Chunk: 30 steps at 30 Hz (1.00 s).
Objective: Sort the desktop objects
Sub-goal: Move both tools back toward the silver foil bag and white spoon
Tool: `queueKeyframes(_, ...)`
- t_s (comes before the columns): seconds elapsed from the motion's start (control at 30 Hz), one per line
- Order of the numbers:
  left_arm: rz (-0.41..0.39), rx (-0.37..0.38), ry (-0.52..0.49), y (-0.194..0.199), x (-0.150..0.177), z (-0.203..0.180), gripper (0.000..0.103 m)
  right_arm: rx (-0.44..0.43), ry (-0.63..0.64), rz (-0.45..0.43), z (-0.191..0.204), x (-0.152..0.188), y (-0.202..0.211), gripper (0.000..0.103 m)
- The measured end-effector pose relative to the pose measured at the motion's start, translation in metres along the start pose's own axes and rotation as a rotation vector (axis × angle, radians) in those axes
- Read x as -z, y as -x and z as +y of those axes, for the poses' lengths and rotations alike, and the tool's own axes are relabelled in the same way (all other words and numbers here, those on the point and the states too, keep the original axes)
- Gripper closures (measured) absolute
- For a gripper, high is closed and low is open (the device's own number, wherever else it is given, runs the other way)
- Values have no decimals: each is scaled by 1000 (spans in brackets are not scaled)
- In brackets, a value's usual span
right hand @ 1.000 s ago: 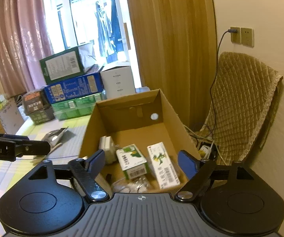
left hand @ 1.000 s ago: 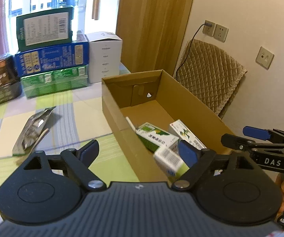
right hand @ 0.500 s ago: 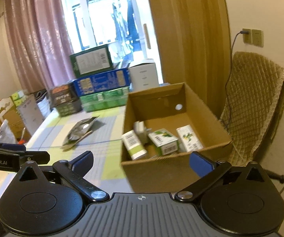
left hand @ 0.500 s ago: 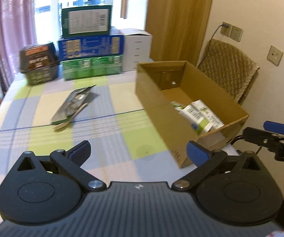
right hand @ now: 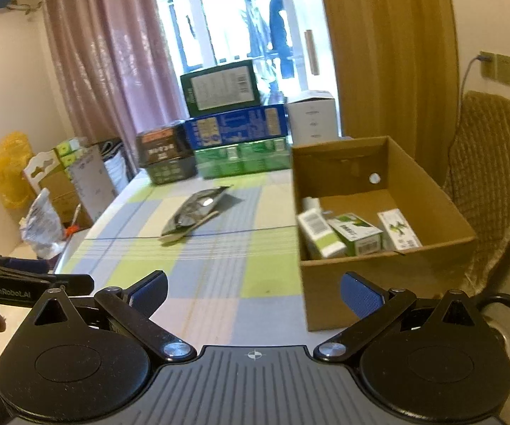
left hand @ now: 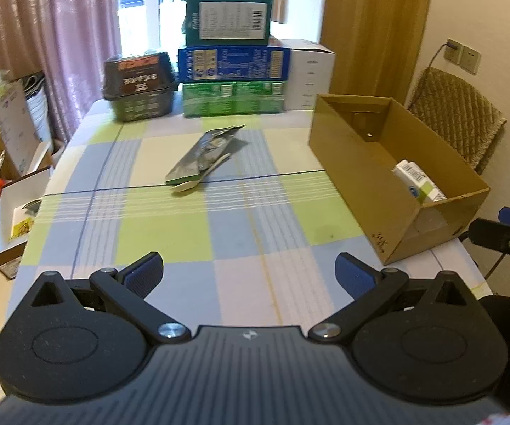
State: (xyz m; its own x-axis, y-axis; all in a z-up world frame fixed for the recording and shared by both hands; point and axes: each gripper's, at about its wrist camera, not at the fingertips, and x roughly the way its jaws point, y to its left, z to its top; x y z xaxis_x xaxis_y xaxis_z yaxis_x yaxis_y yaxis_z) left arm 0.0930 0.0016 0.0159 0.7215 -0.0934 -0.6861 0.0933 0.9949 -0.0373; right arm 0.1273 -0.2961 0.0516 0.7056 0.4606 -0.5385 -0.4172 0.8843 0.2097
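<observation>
Two handheld grippers hang above a bench covered in a green, blue and white checked cloth (left hand: pixel 170 233). The left gripper (left hand: pixel 249 276) has its blue-padded jaws spread wide with nothing between them; the right gripper (right hand: pixel 253 292) likewise. A crumpled silver foil pouch (left hand: pixel 203 152) lies mid-bench, with a pale plastic spoon (left hand: pixel 198 179) touching its near edge. To the right stands an open brown cardboard box (right hand: pixel 389 279) holding several small green-and-white cartons (right hand: pixel 356 235). Stacked coloured boxes (left hand: pixel 232 60) line the far edge.

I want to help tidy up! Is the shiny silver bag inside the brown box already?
No, the silver bag lies on the checked tablecloth, apart from the cardboard box.
</observation>
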Motion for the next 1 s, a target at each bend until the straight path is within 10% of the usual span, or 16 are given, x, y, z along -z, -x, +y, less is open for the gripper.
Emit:
queueKeyframes(0.63, -21, -97, -11, 34, -2, 40, 2, -125, 40, 58, 52, -2, -29, 2)
queueKeyframes(1.0, -44, -74, -54, -25, -39, 83, 2, -145, 66, 84, 76, -25, -102, 2)
